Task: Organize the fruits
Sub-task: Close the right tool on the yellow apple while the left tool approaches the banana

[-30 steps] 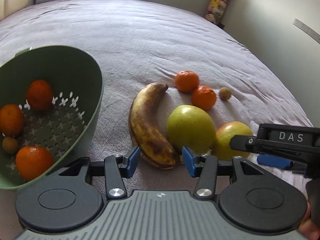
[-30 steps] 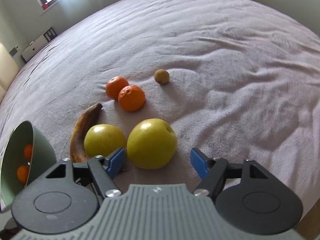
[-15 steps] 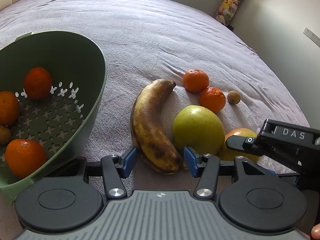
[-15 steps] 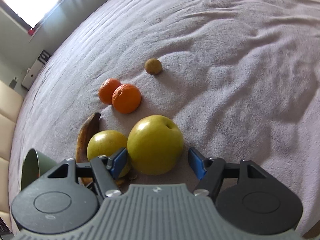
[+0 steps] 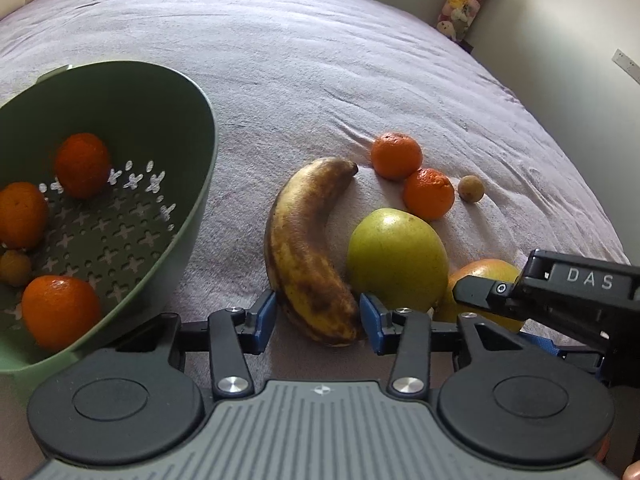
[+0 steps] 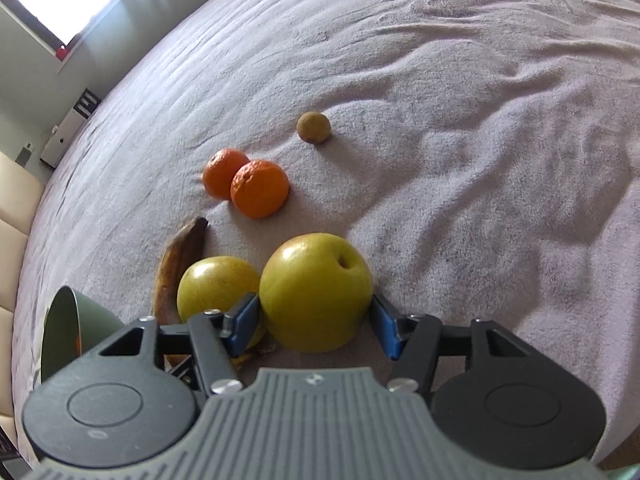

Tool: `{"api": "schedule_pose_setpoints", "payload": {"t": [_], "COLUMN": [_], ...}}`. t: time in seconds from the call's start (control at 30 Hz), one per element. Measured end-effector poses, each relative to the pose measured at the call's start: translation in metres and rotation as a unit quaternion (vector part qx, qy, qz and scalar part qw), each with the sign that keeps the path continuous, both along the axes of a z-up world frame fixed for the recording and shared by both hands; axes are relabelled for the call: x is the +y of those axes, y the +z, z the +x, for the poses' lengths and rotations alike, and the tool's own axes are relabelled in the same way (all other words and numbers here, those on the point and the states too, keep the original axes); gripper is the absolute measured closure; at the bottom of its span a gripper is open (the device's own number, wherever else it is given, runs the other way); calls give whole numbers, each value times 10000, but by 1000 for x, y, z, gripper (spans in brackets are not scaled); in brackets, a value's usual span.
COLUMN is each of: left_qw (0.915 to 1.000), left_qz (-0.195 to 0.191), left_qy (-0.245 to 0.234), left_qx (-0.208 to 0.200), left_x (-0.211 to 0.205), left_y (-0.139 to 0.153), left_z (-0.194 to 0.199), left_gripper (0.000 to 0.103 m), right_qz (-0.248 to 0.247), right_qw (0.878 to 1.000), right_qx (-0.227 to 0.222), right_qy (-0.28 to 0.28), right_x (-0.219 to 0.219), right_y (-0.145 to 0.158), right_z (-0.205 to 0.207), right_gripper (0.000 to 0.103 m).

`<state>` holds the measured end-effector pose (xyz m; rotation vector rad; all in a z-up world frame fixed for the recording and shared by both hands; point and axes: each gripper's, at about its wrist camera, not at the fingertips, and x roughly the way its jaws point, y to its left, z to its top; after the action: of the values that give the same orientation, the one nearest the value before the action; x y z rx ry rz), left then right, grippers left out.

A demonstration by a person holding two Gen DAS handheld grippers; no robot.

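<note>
A: While the left gripper [image 5: 318, 322] sits low over the bed cover [image 5: 320, 60], where is the banana [image 5: 308, 248]?
B: Its near end lies between the blue pads. The jaws have just been closing on it, the left pad looks about touching the peel, the right pad sits just beside it; I can't tell if it's truly pinched.
A: And the right gripper [image 6: 316, 322]?
B: Its jaws have just been closing too, and now both pads press the sides of the yellow apple [image 6: 316, 292], which rests on the cover.
A: What's around them?
B: A green apple [image 5: 396, 260] lies between the banana and the yellow one. Beyond it lie 2 mandarins [image 5: 428, 192], touching, and 1 small brown fruit [image 5: 471, 188] just beside them.
A: The colander?
B: The green colander [image 5: 188, 216] stands left of the banana, holding 4 mandarins and a small brown fruit.
</note>
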<state>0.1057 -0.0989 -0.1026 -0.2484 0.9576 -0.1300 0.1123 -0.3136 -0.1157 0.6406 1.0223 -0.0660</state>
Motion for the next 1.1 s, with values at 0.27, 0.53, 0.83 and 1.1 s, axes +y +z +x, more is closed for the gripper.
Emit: {"api": "schedule_pose_setpoints", "payload": {"t": [0.27, 0.53, 0.83, 1.1], "left_qw": [9992, 9963, 9976, 9992], "left_qz": [-36, -93, -198, 129], "left_qy": [2, 14, -3, 366], "left_qx": [407, 857, 661, 77], "left_x": [6, 22, 31, 21], "left_y": [18, 24, 22, 21], "left_z": [-18, -46, -60, -44], "left_gripper": [54, 74, 65, 36], "right_qz": [12, 85, -81, -193], "right_qw": [9999, 9982, 9967, 9969], "right_qx": [118, 270, 374, 300], "right_qy": [70, 527, 710, 707], "right_x": [4, 15, 21, 23], "right_y": [5, 14, 15, 15], "right_z": [-12, -41, -53, -47], "right_gripper": [45, 46, 46, 46]}}
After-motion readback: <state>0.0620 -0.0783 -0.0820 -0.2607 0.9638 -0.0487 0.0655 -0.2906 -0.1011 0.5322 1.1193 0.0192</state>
